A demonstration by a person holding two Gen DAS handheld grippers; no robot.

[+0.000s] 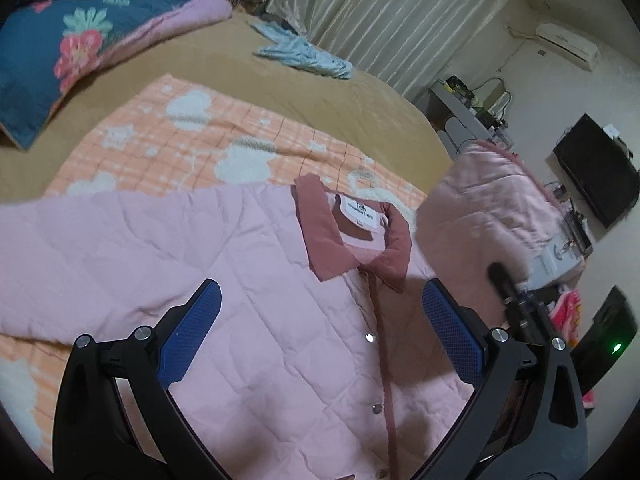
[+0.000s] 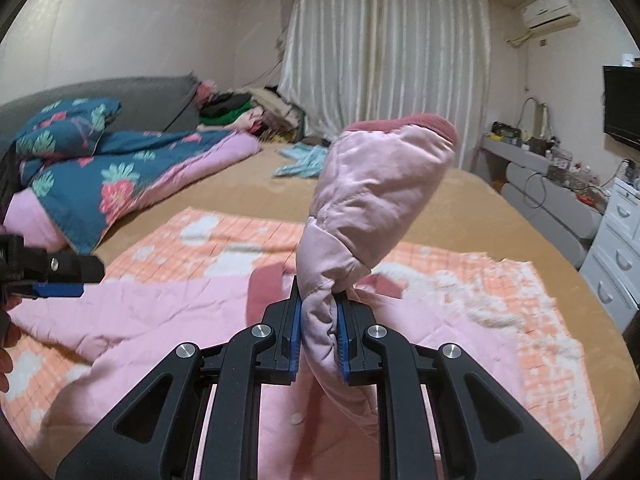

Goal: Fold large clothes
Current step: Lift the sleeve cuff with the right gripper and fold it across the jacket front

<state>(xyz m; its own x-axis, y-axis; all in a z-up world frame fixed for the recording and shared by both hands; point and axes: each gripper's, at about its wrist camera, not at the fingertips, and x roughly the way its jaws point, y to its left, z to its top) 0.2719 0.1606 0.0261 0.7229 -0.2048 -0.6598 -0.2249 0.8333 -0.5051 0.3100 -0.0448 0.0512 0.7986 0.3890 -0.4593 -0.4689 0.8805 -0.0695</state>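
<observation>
Black gripper arms with blue pads fill the bottom of both views. Seen from the right wrist, the right gripper is clamped on a bunched pink sleeve, which rises from the jaws to the centre of the frame, its darker rose cuff at the top. Seen from the left wrist, the left gripper stands wide apart, holding nothing, above the front of a pink quilted jacket.

That jacket lies flat across the lower half of the left view, front upward, with a row of snaps along its closing edge. Its rose collar sits just above centre, with a white label inside the neck. The lifted sleeve shows blurred at centre right of this view.

Under the jacket lies an orange checked blanket with white shapes, spread on a tan bed. Farther off, at upper left, is a blue floral quilt with a lilac lining. A small pale blue garment lies near the top centre, on the bed. Behind it hang cream curtains. At far right are an air conditioner, a dark screen and white drawers.
</observation>
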